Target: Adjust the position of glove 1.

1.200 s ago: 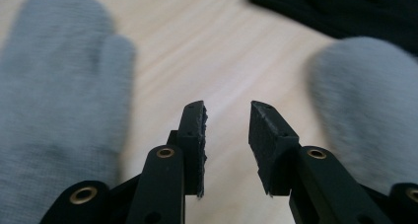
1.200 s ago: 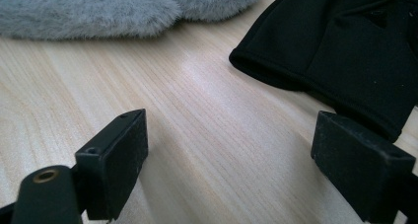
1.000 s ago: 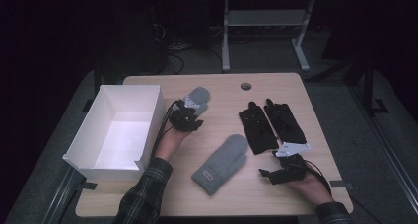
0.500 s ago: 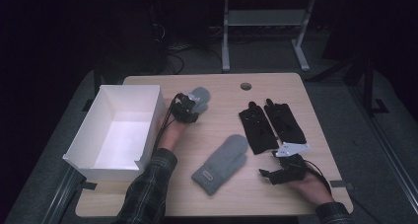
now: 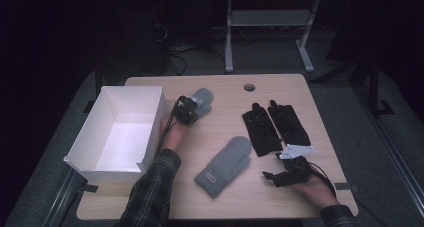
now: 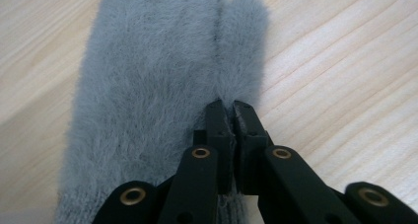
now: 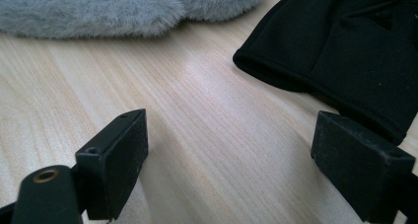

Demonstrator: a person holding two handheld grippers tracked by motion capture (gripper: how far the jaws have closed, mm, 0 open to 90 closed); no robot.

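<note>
Landmark: white box (image 5: 120, 132), open-topped, on the left part of the wooden tabletop (image 5: 225, 207).
Far grey mitten (image 5: 202, 98): fluffy, flat on the tabletop just right of the white box's far corner, fingertip end pointing away from the person.
Left hand-held gripper (image 5: 186, 111): beside the white box's right wall, sitting on the near (cuff) end of the far grey mitten; in the left gripper view its point (image 6: 230, 108) lies at the seam where the thumb meets the palm, jaws pressed nearly together with a pinch of grey fleece between them.
Mitten relative to left hand-held gripper: it stretches straight ahead of the jaws, the thumb to the right of them in that gripper's own view.
Near grey mitten (image 5: 224, 166): well right of the white box, nearer the person, tilted, with a small label near the cuff.
Black gloves (image 5: 274, 127): a pair lying side by side, farther right of the white box than either mitten.
Right hand-held gripper (image 5: 277, 176): far right of the white box, near the front edge, jaws spread wide and holding nothing (bare wood lies between them); it sits between the near grey mitten and the black gloves' cuffs.
Left sleeve (image 5: 150, 197): plaid, rising past the box's near right corner.
</note>
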